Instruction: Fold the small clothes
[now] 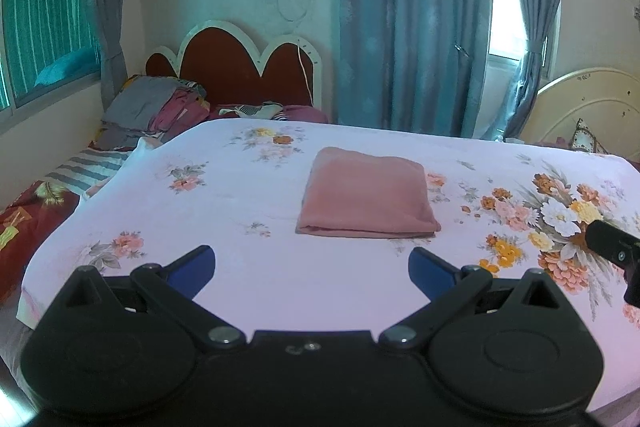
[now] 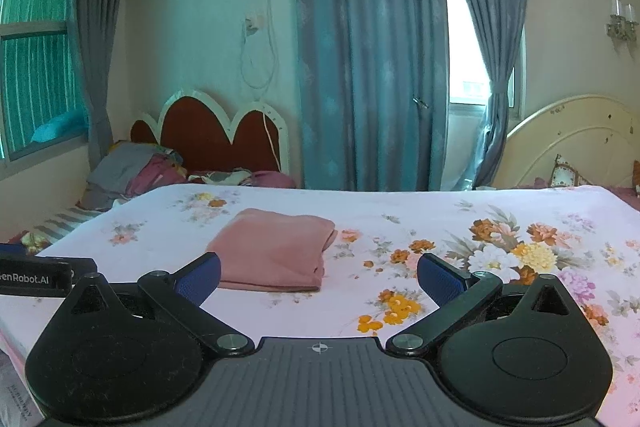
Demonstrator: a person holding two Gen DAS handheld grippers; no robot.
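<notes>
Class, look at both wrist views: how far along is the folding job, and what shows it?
Done: the pink cloth lies folded in a neat rectangle on the floral sheet. In hand: nothing; the left claw and right claw are open and empty, short of the cloth. Left: no unfolded item shows on the sheet.

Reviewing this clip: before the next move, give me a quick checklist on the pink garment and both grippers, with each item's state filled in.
1. Pink garment folded into a compact rectangle: ok.
2. Garment lying flat on the floral bedsheet: ok.
3. Left gripper open, nothing between its fingers: ok.
4. Right gripper open, nothing held: ok.
5. Both grippers clear of the garment: ok.
6. Next garment within reach: cannot tell; only a pile of clothes by the far headboard shows.
</notes>
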